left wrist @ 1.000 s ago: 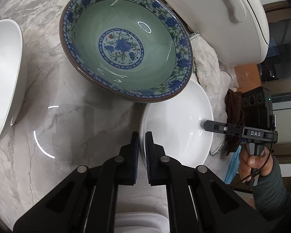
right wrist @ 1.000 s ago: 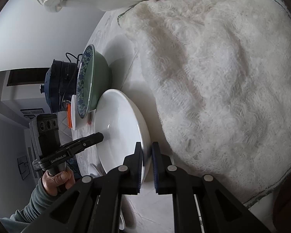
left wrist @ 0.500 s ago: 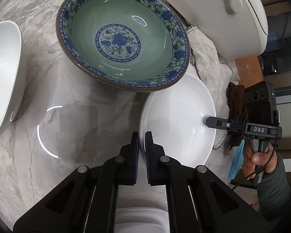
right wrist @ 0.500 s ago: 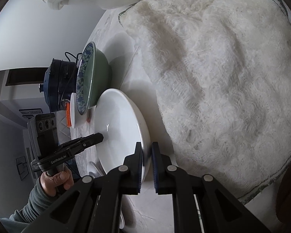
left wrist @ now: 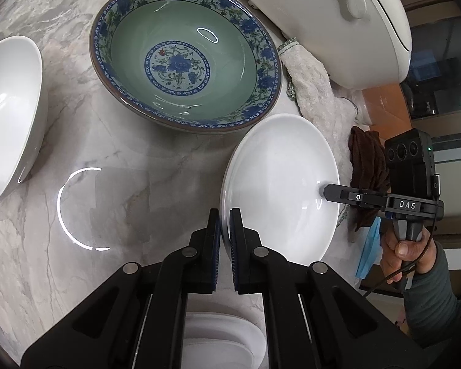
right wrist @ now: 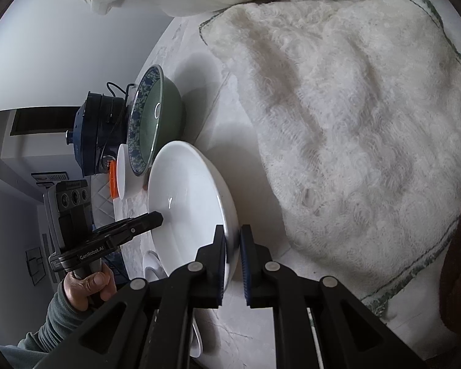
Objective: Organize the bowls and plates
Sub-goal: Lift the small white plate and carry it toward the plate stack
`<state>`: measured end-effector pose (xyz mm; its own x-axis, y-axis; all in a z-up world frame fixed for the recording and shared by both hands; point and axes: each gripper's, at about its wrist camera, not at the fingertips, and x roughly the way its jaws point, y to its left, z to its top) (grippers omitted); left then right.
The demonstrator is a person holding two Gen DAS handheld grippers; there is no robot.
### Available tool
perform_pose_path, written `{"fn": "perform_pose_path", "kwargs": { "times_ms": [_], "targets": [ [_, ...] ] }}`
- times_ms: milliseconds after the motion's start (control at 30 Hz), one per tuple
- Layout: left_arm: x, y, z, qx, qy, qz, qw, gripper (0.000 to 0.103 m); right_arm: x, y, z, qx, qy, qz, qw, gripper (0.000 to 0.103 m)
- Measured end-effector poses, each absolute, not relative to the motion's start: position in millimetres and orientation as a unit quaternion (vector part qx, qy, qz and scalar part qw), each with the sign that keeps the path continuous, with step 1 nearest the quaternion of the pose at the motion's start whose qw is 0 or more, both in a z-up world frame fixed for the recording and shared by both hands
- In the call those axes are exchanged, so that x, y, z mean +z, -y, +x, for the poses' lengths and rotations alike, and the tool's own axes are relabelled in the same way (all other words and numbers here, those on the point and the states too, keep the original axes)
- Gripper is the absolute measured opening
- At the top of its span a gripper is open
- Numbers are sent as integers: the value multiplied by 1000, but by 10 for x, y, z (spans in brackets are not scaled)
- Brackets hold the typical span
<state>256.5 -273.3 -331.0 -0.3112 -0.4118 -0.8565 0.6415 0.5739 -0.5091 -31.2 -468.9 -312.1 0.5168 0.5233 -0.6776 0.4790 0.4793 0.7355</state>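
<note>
Right gripper (right wrist: 233, 240) clamps the near rim of the white plate (right wrist: 184, 196); left gripper (right wrist: 152, 220) pinches its far rim. Beyond the plate sits the green bowl (right wrist: 156, 123), the white towel (right wrist: 353, 129) just beside it.

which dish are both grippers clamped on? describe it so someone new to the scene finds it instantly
Start at the big green bowl with the blue floral rim on the marble counter. Just right of it, beside the white towel, sits a plain white shallow plate. Unlike the deeper white bowl far left, it has the left gripper and right gripper pinching opposite rims.
</note>
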Motion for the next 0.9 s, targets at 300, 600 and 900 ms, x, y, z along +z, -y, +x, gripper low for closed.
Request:
{"fn": "perform_pose_path", "kwargs": {
  "times_ms": [300, 600, 900],
  "targets": [
    [-3131, 2600, 2411, -467, -667, 82, 575, 5, -3000, 4596, -443, 9, -487, 509, 710, 11],
    [-2758, 2267, 2264, -488, -653, 66, 575, 5, -2689, 4322, -555, 10, -478, 505, 719, 11],
    [-2525, 1742, 2197, -496, -645, 50, 580, 5, -2426, 3814, -510, 21, -476, 498, 724, 11]
  ]
}}
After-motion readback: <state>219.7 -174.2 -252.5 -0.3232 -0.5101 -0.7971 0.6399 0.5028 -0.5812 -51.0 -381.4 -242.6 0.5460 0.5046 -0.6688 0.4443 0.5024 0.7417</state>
